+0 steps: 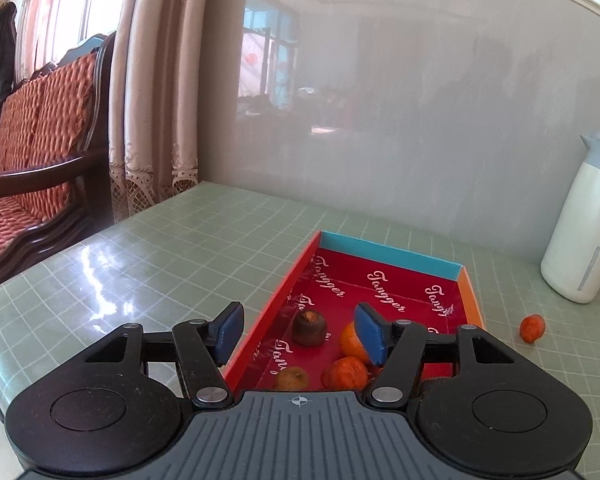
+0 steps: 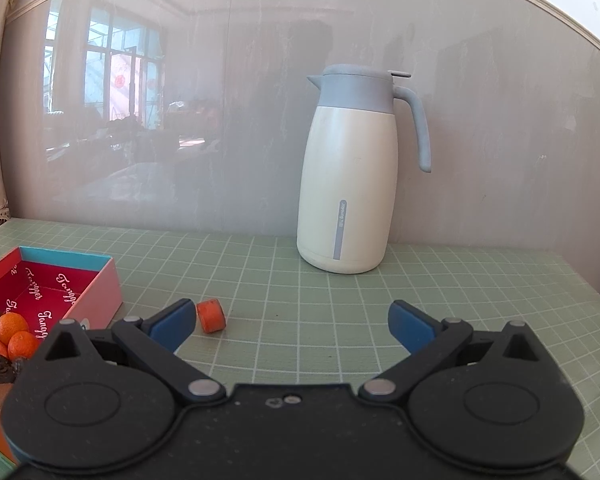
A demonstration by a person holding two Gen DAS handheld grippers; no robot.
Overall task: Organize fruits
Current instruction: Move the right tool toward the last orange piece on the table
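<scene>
The left gripper point(image 1: 300, 330) hovers over the near end of the red box point(image 1: 380, 276), its jaws apart and clamped on nothing. Below it, inside the box, lie a dark brown fruit point(image 1: 309, 327), an orange fruit point(image 1: 350, 342), a wrinkled orange fruit point(image 1: 345, 373) and a brownish fruit point(image 1: 292, 378). The box rests on the green gridded bench point(image 1: 200, 240). The right gripper point(image 2: 292, 322) is above the bare bench with its jaws wide apart and empty. One small orange fruit point(image 2: 211, 316) lies on the bench outside the box, at about ten o'clock from the right gripper, just beside its left jaw. A white jug point(image 2: 350, 184) stands at twelve o'clock near the wall.
</scene>
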